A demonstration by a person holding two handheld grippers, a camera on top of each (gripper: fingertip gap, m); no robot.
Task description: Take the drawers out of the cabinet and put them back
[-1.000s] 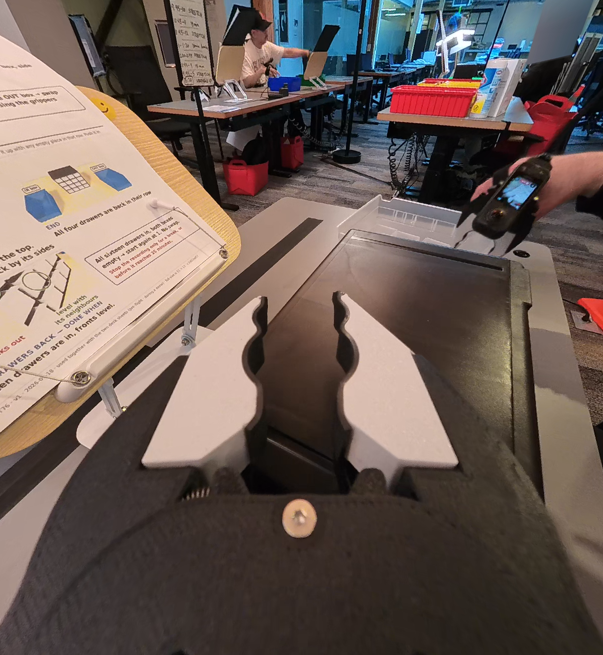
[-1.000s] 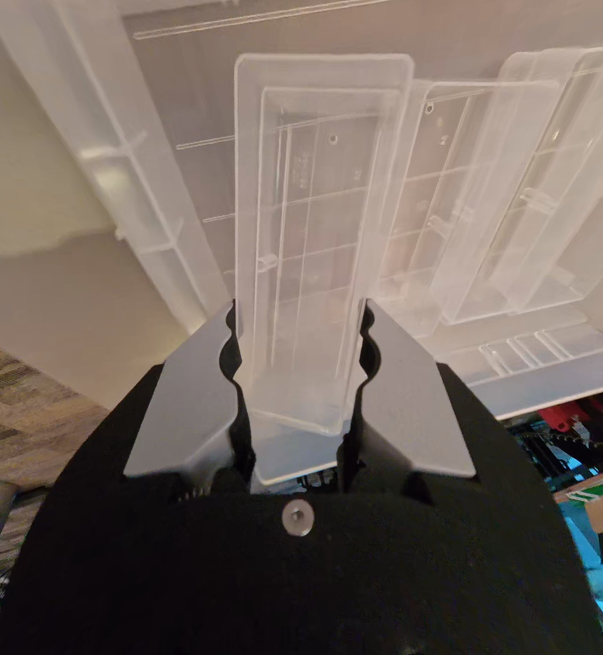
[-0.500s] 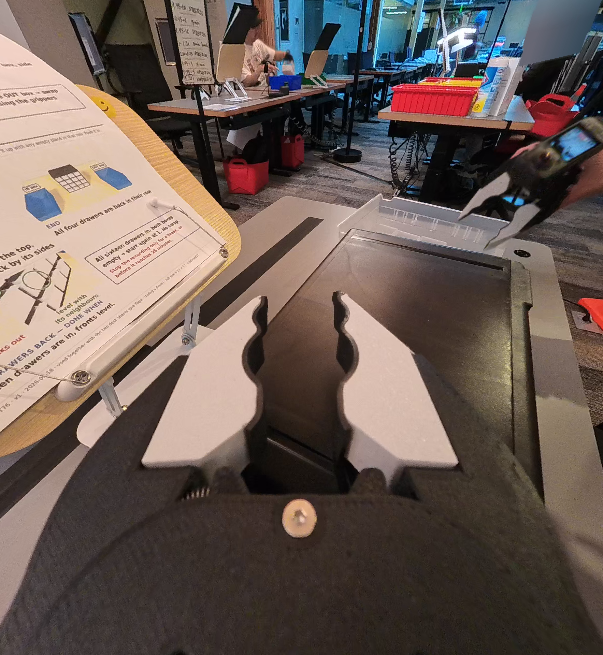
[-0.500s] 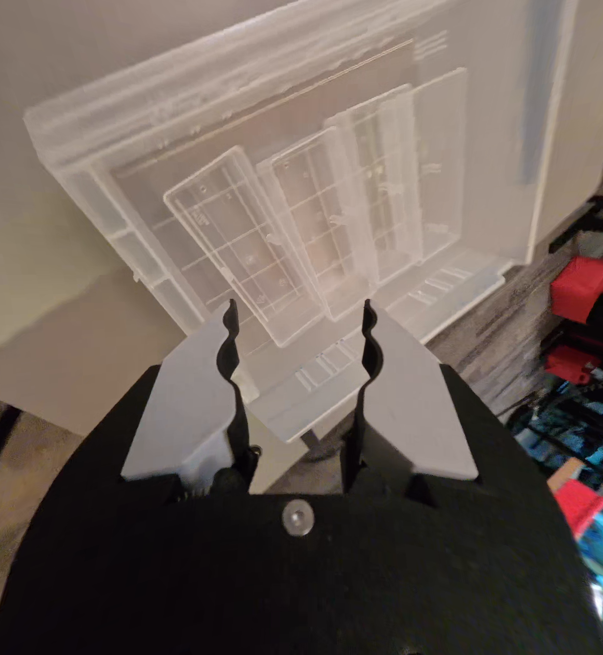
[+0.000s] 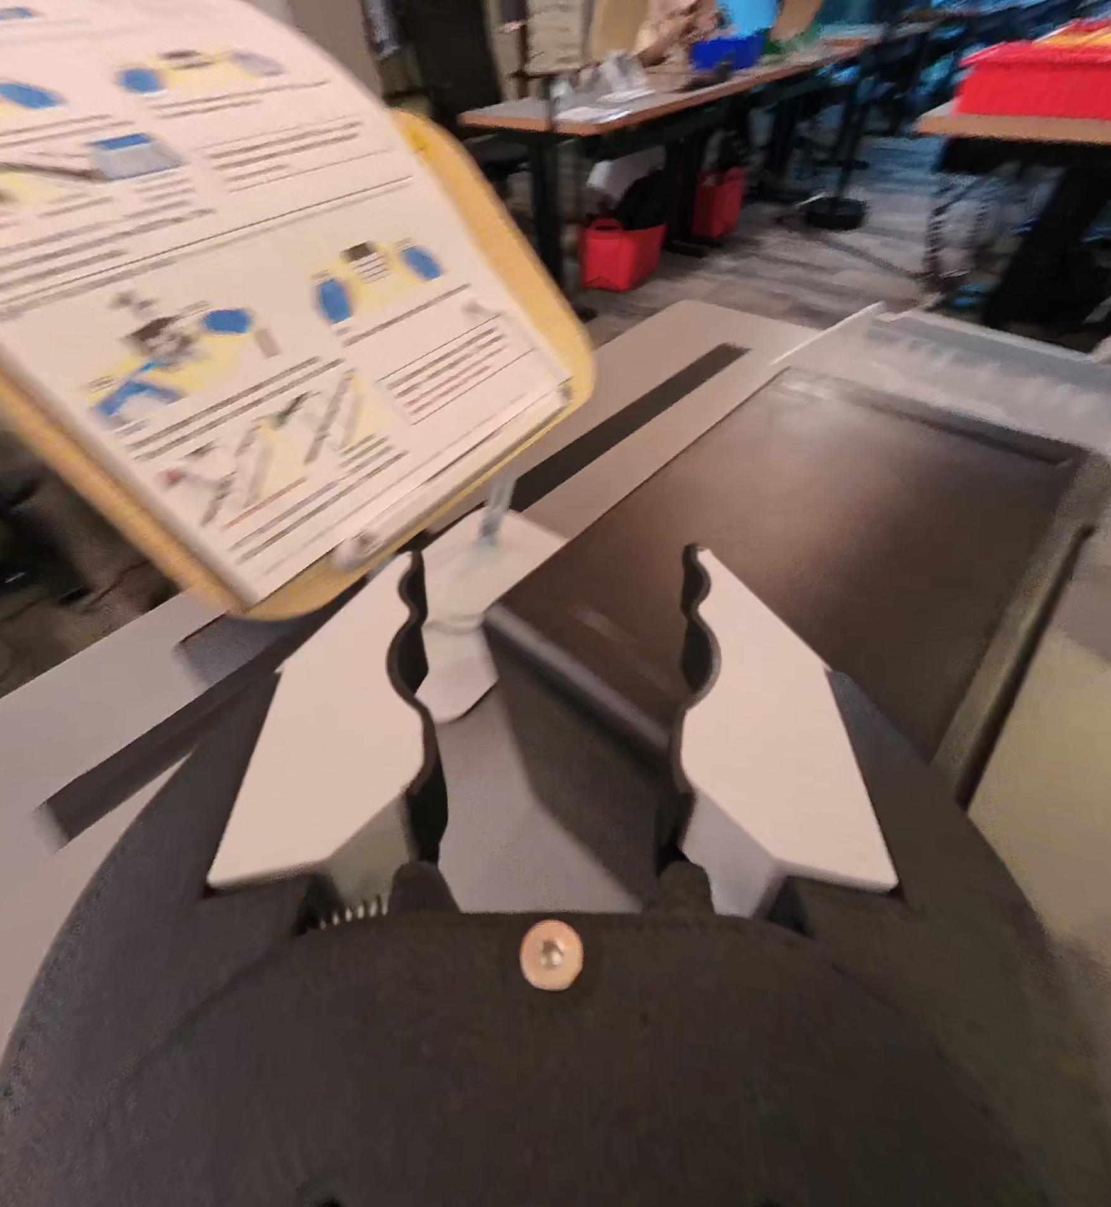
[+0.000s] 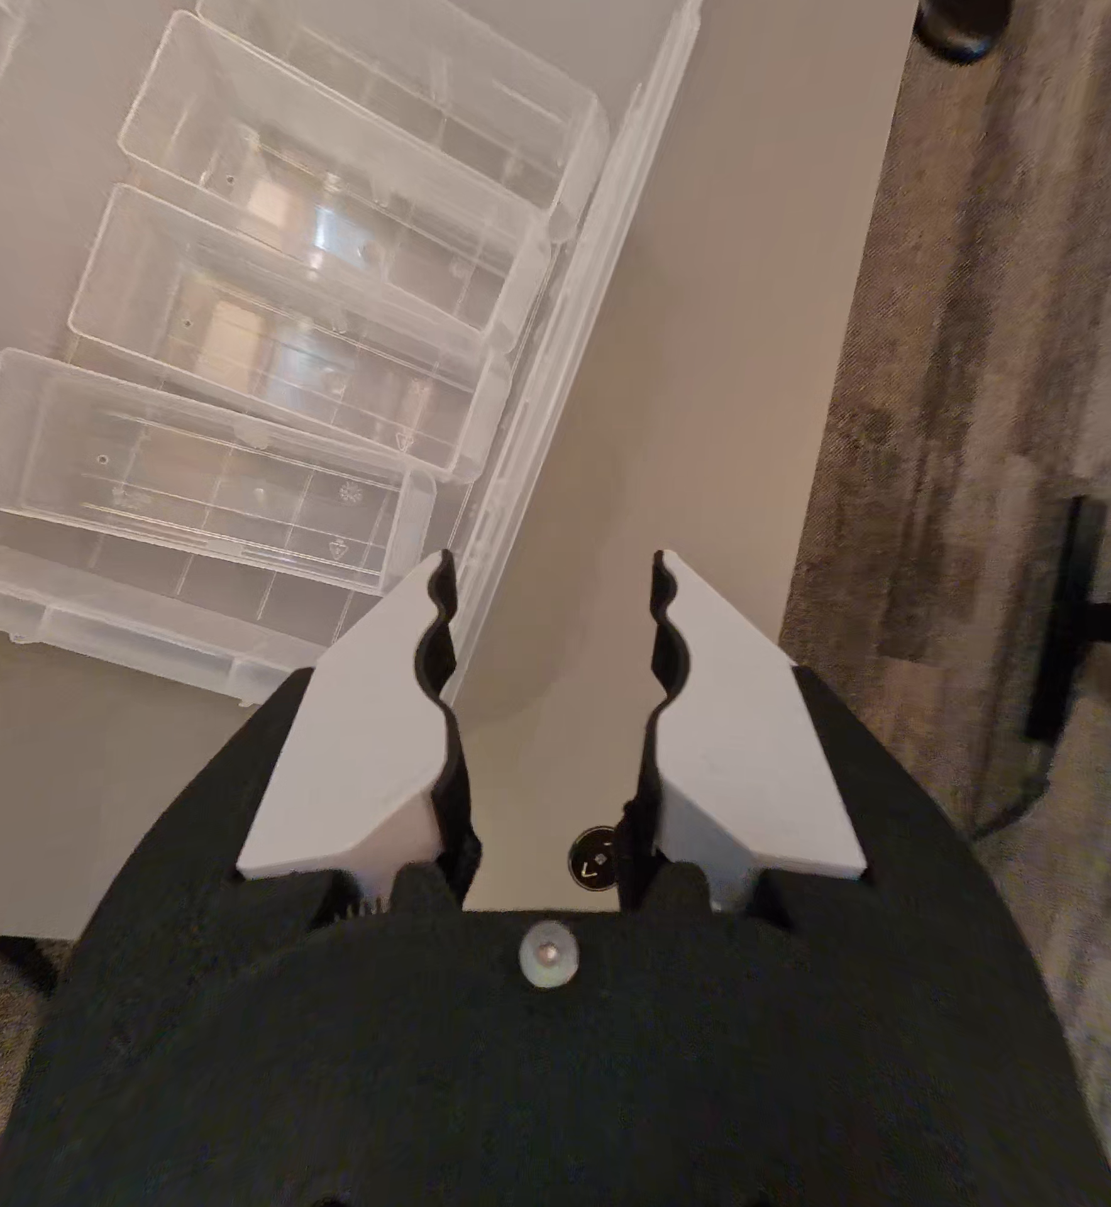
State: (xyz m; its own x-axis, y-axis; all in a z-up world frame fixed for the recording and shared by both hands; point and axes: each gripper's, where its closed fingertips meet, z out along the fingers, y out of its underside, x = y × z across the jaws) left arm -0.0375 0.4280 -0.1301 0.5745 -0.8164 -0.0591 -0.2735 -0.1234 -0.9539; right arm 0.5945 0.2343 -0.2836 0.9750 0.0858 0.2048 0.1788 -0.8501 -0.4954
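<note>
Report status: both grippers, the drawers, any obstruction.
Left gripper open, empty, over dark cabinet top. Right gripper open, empty. Three clear drawers lying in clear tray. Nothing blocking.

Left wrist view blurred throughout: instruction sheet (image 5: 213, 274) at upper left unreadable, cut by top and left edges. Clear bin (image 5: 997, 339) at upper right only a smear. In right wrist view, clear tray (image 6: 539, 418) and uppermost drawer (image 6: 409, 111) cut by top edge.
</note>
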